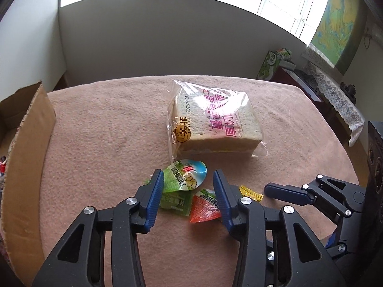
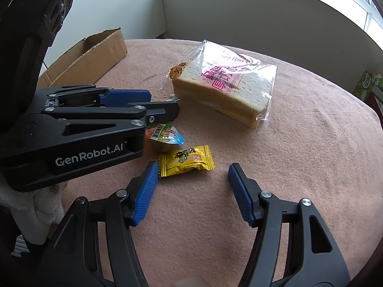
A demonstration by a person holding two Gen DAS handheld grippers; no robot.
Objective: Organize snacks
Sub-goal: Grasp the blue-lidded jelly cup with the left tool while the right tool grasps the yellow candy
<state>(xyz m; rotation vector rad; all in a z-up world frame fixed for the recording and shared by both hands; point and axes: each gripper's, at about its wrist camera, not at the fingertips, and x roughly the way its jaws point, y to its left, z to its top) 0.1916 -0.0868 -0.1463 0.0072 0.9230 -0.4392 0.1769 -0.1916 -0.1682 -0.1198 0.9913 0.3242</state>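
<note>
A: Where do we stand with the snacks?

B: Our left gripper (image 1: 189, 179) is angled down over the small cluster near the front edge of the table (image 1: 107, 124). Its jaws are parted, and the green-lidded jelly cup (image 1: 189, 173) sits between the blue pads without being pressed.

A: And beneath it?

B: We see a green packet (image 1: 174, 199) and a red packet (image 1: 203, 209) lying partly under that cup, touching each other.

A: Our other hand?

B: The right gripper (image 2: 194, 174) hangs with its jaws wide apart and nothing in them. The yellow candy packet (image 2: 186, 160) lies just ahead of its left pad, close but apart.

A: The bigger things?

B: The bagged sliced bread (image 1: 213, 124) rests flat toward the middle of the table, just beyond the cluster. The cardboard box (image 1: 26, 157) stands open along the left edge, well apart from the snacks.
</note>
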